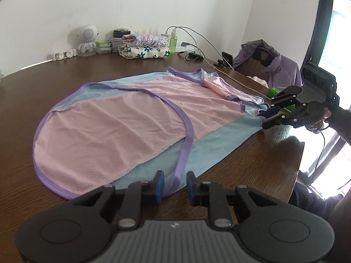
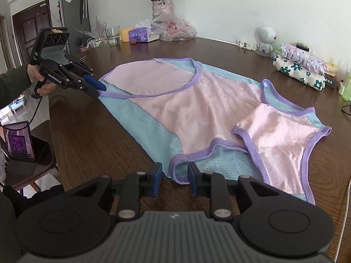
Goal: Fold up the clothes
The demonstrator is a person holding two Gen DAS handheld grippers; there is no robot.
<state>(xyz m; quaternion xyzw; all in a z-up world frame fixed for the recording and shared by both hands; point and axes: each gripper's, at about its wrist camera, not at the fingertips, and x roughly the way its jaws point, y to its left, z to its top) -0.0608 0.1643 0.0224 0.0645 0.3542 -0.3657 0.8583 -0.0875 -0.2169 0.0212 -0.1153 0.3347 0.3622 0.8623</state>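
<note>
Garment [image 1: 122, 118] lies flat on the table [image 1: 252, 164], long axis along its near edge. Left tongs [image 1: 175, 185] slightly open around the purple hem, pads not pressing. Right tongs [image 2: 175, 178] likewise at the strap end.

Daylight floods in from the window [image 1: 333, 100] at the right edge of the left wrist view, blown out white, and glares off the dark table [image 1: 283, 151]. Both views are sharp, with fisheye bending and black vignetted corners.
</note>
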